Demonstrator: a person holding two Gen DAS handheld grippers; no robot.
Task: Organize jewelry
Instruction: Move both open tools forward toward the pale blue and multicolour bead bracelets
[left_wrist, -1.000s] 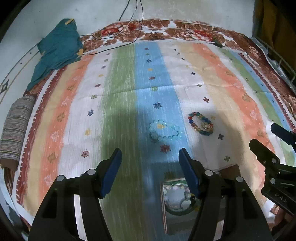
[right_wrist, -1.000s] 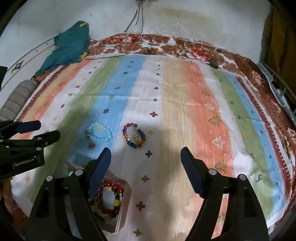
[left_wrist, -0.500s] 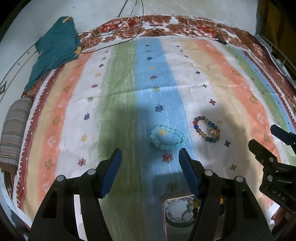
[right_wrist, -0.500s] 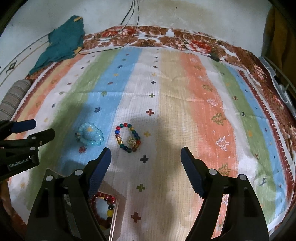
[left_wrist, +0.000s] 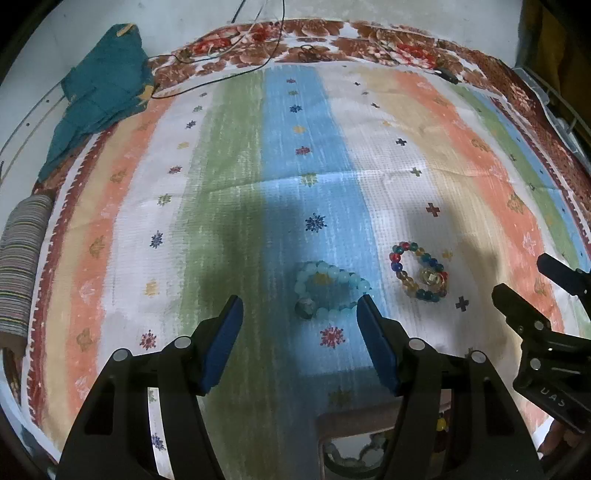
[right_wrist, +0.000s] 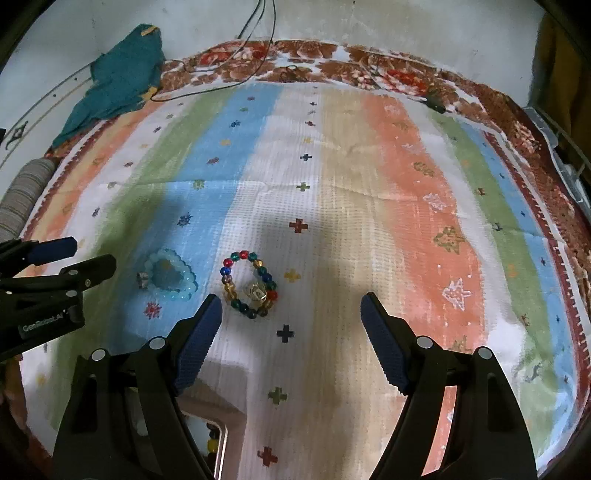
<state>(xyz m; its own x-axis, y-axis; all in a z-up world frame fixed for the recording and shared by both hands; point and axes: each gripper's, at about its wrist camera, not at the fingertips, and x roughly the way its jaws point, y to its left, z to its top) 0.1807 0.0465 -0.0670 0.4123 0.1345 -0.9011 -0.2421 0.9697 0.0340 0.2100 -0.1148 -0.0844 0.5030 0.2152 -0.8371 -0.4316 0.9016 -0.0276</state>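
Two open grippers hang over a striped bedspread with two bead bracelets lying loose on it.

The left gripper (left_wrist: 299, 314) has its blue-padded fingers spread apart with nothing between them, and the pale aqua bead bracelet (left_wrist: 328, 290) lies on the blue stripe just beyond its fingertips. The right gripper (right_wrist: 291, 314) is also spread wide and empty; the multicoloured glass-bead bracelet (right_wrist: 249, 284) lies on the white stripe just beside its left finger. The two bracelets lie near each other, not touching, towards the near edge of the pastel-striped woven bedspread (left_wrist: 236, 184). A clear box with beads inside (left_wrist: 351, 448) sits at the near edge, mostly hidden behind the gripper bodies. At the far left corner lies a crumpled teal cloth (left_wrist: 103, 88), thin black cables (left_wrist: 221, 70) trail across the far floral border, and a striped rolled bolster (left_wrist: 20, 258) lies along the left edge.
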